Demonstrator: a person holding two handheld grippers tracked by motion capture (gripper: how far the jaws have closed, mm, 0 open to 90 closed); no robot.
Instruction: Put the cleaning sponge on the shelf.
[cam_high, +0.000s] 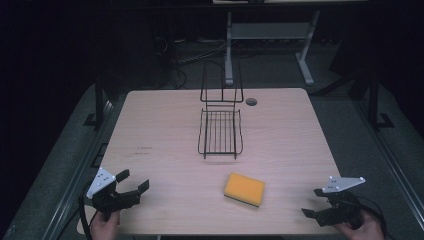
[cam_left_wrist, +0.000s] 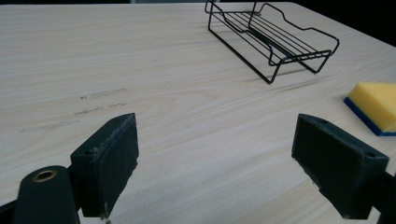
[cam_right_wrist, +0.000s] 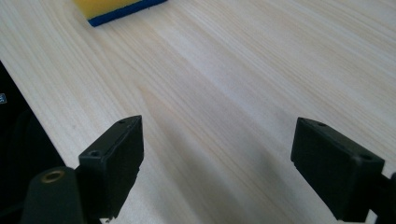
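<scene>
- while both tools wait at the near edge of the pale wooden table (cam_high: 150, 125), the left gripper (cam_high: 132, 184) has its jaws spread wide, holding nothing.
- the yellow rectangular sponge with a dark blue underside (cam_high: 244, 189) lies flat between the two, long axis slanting toward the near right; i judge neither clearly nearer.
- the black wire rack (cam_high: 220, 131) stands beyond it; the left gripper view shows its raised rim.
- the right gripper (cam_high: 312, 202), equally wide open and empty, sees the sponge's blue edge ahead-left.

Table (cam_high: 165, 135) bears wire rack (cam_high: 220, 132), sponge (cam_high: 244, 189).
</scene>
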